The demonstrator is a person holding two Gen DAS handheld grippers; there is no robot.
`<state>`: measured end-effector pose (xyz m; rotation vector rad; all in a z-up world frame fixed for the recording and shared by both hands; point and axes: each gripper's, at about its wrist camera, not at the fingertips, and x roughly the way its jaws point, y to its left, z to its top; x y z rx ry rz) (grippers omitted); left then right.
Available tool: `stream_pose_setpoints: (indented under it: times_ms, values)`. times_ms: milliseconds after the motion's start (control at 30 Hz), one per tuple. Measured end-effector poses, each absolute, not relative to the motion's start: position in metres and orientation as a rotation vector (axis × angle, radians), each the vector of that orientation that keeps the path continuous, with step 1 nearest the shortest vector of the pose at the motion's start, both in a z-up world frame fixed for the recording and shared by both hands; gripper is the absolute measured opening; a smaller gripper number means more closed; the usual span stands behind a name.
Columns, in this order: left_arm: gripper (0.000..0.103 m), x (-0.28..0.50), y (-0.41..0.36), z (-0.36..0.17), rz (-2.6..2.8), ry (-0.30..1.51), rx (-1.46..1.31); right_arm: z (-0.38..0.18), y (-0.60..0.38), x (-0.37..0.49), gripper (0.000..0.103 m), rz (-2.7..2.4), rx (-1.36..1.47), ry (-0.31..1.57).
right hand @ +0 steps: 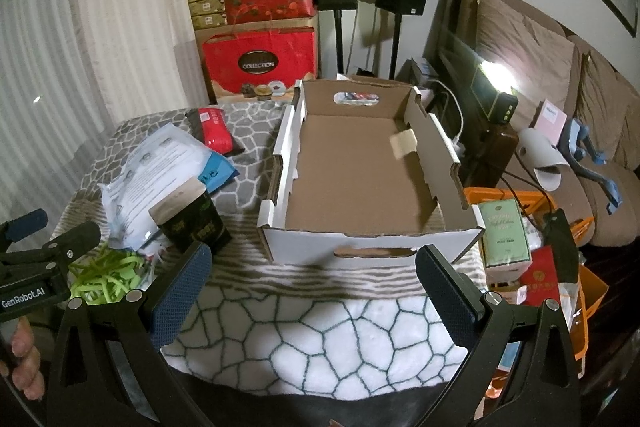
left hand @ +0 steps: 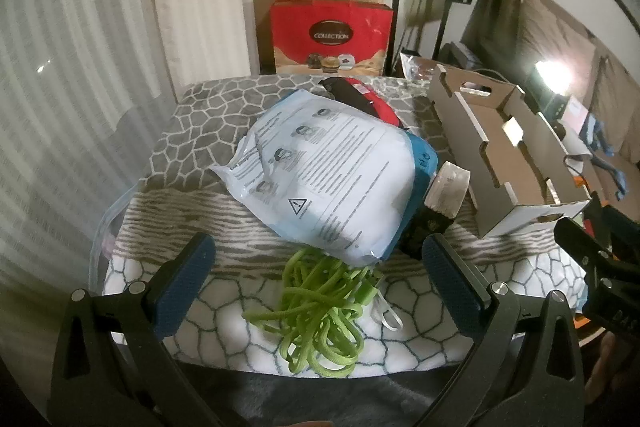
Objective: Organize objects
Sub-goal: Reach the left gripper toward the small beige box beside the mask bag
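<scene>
The left gripper (left hand: pixel 318 279) hovered with its blue-padded fingers (left hand: pixel 184 291) spread wide and empty above a tangle of green cord (left hand: pixel 320 315) lying on the patterned blanket (left hand: pixel 224 115) that covered the surface. Just beyond the cord lay a white plastic package (left hand: pixel 332 171) printed with rows of small instruction text, pictograms and a warning triangle; the text was too small to read. A dark carton (left hand: pixel 434 219) with a pale top stood touching the package's right edge, and a red and black packet (left hand: pixel 364 99) lay behind it.

The right gripper (right hand: pixel 312 291) likewise had its fingers (right hand: pixel 182 299) wide apart, holding nothing, in front of an open cardboard box (right hand: pixel 360 235) with a cut-out handle, which stood on the blanket to the right of the pile. The left tool's body, seen in the right view, bore the words "GenRobot.AI".

Against the wall, a red gift bag (right hand: pixel 260 63) read "COLLECTION". To the right of the box stood a pale green carton (right hand: pixel 504 231) with illegible lettering, by an orange basket (right hand: pixel 588 291).
</scene>
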<state>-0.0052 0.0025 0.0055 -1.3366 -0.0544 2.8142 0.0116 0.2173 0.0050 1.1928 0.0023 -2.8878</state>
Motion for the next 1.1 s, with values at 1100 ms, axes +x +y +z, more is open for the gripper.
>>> stream_pose_setpoints:
  times_ms: [1100]
  values:
    - [0.103,-0.02,0.009,0.019,2.812,-0.04,-1.304,0.014,0.221,0.001,0.103,-2.897,1.181,-0.005]
